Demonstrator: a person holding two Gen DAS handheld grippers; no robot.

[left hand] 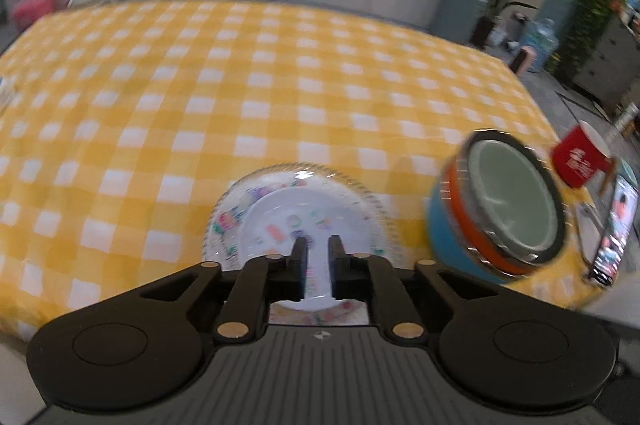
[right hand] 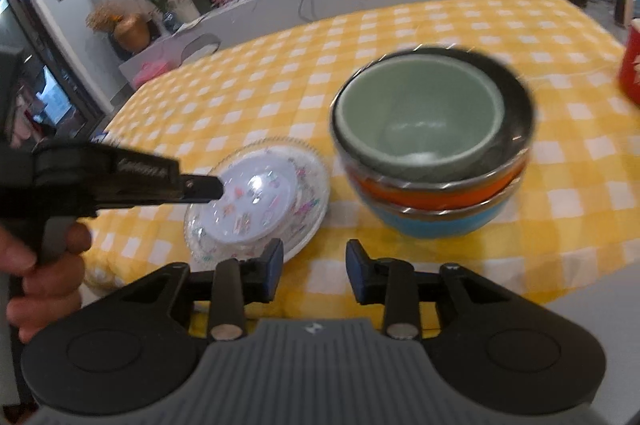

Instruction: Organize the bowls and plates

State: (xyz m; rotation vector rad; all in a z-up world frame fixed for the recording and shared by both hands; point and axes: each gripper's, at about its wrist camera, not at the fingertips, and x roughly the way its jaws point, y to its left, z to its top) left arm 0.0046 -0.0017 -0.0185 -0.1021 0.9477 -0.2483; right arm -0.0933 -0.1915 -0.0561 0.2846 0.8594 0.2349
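Lettering on the red mug [left hand: 580, 161] is too blurred to read.

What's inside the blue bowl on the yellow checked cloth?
An orange bowl is nested in the blue bowl, with a dark-rimmed bowl and a green bowl stacked inside. The green one looks empty; the lower bowls' insides are covered.

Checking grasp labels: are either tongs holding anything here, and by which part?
Nothing held. Left tongs slightly open above the stacked plates, pads not touching. Right tongs open over bare tablecloth, short of the stacked bowls.

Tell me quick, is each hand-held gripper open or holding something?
Left hand-held gripper: slightly open over the plates, holding nothing.
Right hand-held gripper: open, empty.
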